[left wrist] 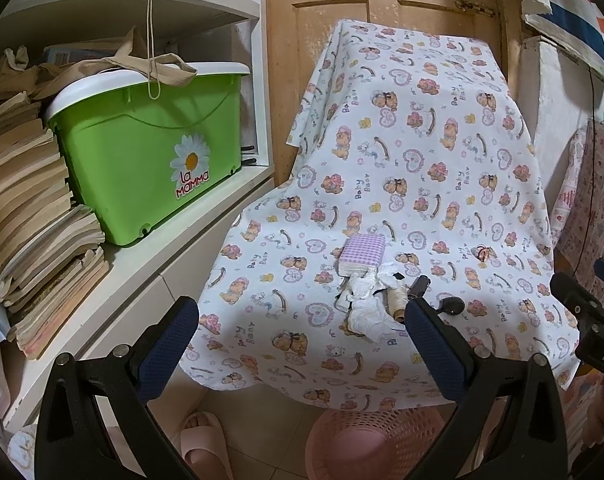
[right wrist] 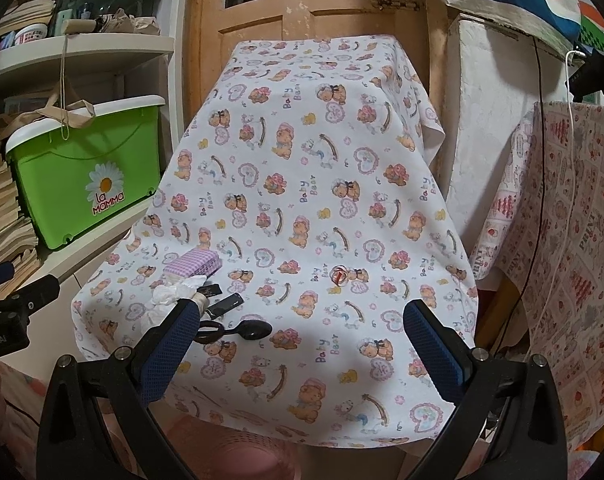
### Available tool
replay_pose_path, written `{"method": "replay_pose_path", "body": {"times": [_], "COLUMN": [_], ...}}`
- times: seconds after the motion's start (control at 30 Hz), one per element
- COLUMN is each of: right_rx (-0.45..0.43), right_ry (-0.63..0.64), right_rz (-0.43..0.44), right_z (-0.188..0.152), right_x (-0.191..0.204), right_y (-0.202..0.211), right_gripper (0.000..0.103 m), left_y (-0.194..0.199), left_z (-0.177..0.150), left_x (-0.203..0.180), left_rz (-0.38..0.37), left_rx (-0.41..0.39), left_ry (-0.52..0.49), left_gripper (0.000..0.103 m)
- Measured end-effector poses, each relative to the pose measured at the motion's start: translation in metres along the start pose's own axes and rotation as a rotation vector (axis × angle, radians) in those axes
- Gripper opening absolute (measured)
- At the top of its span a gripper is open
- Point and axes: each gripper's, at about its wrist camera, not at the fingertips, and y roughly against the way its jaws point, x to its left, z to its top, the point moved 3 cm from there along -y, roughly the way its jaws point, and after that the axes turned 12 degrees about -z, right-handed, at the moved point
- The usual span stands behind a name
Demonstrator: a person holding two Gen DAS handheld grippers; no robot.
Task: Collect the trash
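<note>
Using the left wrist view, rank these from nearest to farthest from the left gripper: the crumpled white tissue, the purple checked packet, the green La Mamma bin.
1. Crumpled white tissue: on the bear-print cloth, just ahead of the left gripper, toward its right finger.
2. Purple checked packet: directly behind the tissue, farther along the cloth.
3. Green La Mamma bin: far left, up on the white shelf.

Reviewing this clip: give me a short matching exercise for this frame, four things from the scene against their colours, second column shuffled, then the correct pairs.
Things:
1. storage box
2. tissue pack
3. basket under the table
4. crumpled tissue

Colours:
A. pink
B. white
C. green with a white lid
D. purple-and-white check

Pairs: 1-C, 2-D, 3-A, 4-B
</note>
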Motion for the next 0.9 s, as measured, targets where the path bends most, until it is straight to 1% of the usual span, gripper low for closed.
{"method": "replay_pose_path", "body": {"times": [0.33, 0.43, 0.63, 0.73, 0.77, 0.83, 0.9], "right_rx": [0.000, 0.000, 0.001, 0.005, 0.005, 0.019, 0.036], "right_ry": [0.011, 0.010, 0.011, 0.013, 0.014, 0.020, 0.032], "right_rz": [0.002, 0.001, -0.001, 0.002, 0.016, 0.038, 0.056], "right_z": [0.001, 0.000, 0.000, -0.002, -0.003, -0.004, -0.005], "right_x": [0.004, 0.004, 0.004, 0.004, 0.004, 0.004, 0.005], "right_y": [0.002, 0.002, 0.001, 0.000, -0.001, -0.006, -0.011], "right_gripper": [0.103, 0.103, 0.103, 0.103, 0.103, 0.103, 0.103], "left_y": [0.000, -0.003, -0.010, -0.022, -0.029, -0.048, -0.066], "left_z": [-0.001, -0.002, -0.003, -0.006, -0.008, -0.011, -0.014], "left_x": [-0.003, -0.004, -0.010, -0.011, -0.011, -0.013, -0.016], "left_rz": [0.001, 0.001, -0.030, -0.010, -0.004, -0.019, -0.062], "left_rx": [0.008, 0.022, 0.042, 0.060, 0.074, 0.129, 0.179], "left_ry": [0.001, 0.001, -0.016, -0.016, -0.014, -0.015, -0.013], "left_gripper": [0.102, 0.102, 0.102, 0.102, 0.102, 0.099, 0.080]}}
